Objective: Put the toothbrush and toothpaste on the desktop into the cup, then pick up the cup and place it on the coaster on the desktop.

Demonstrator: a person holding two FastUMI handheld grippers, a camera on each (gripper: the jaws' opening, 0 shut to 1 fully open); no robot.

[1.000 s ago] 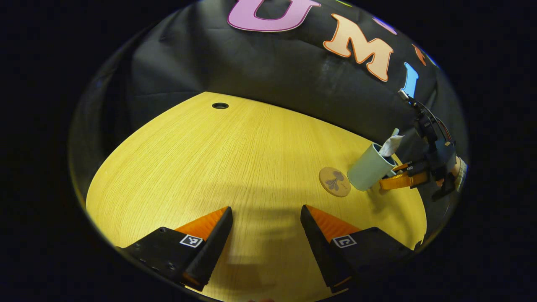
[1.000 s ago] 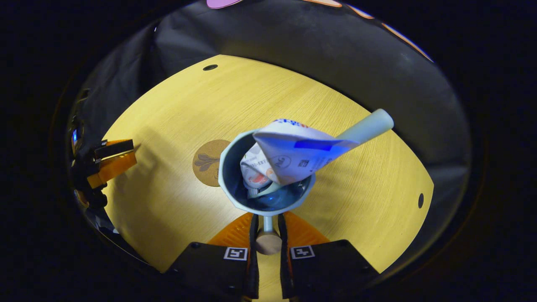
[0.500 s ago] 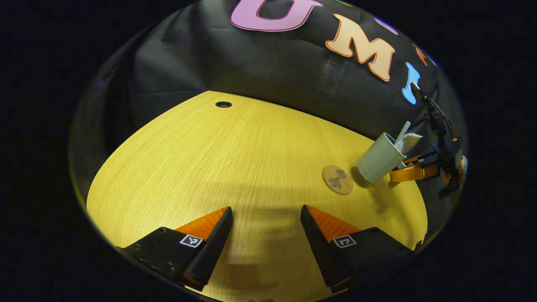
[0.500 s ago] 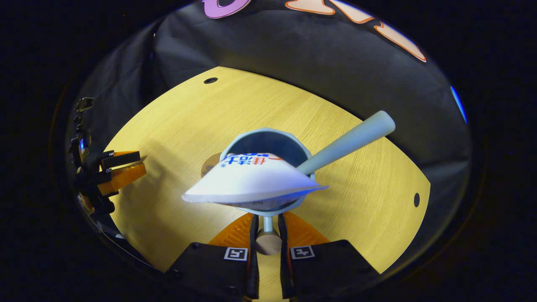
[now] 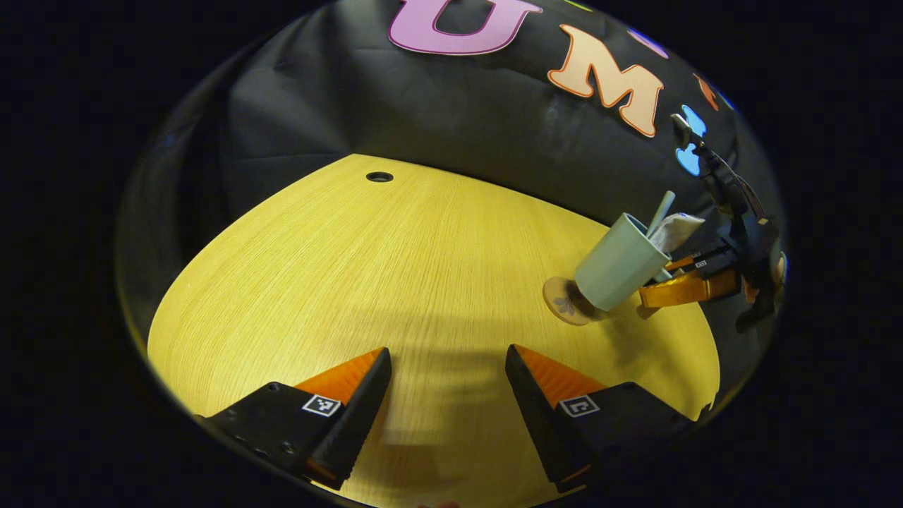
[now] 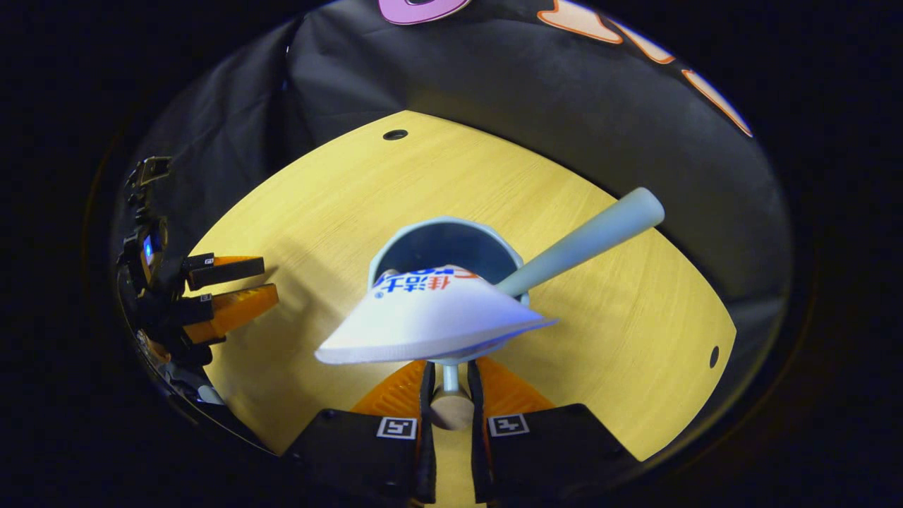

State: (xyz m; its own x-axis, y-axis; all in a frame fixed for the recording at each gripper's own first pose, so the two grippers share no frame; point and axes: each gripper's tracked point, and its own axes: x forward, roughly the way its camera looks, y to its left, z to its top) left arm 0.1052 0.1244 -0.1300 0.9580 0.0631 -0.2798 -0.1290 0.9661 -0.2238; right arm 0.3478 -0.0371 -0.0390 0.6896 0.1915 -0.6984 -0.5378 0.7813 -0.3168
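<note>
A pale green cup point(image 5: 619, 262) hangs tilted over the round brown coaster point(image 5: 562, 305), hiding most of it; I cannot tell whether they touch. My right gripper point(image 5: 679, 288) is shut on the cup's handle. A toothbrush point(image 5: 662, 210) and a white toothpaste tube point(image 5: 677, 229) stick out of the cup. In the right gripper view, the cup point(image 6: 423, 243) is straight ahead, the toothpaste tube point(image 6: 437, 324) lies across its mouth, and the toothbrush point(image 6: 592, 236) leans right. My right gripper point(image 6: 449, 368) pinches the handle. My left gripper point(image 5: 448, 377) point(image 6: 229, 291) stands open over bare wood.
The yellow wooden table point(image 5: 367, 282) has a cable hole point(image 5: 379, 176) near the back edge. In the right gripper view a cable hole point(image 6: 714, 356) sits at the right edge. Black cloth walls close behind the table.
The right gripper has carried the cup leftward until it is over the coaster, which now shows only partly. The left gripper has stayed in place, open.
</note>
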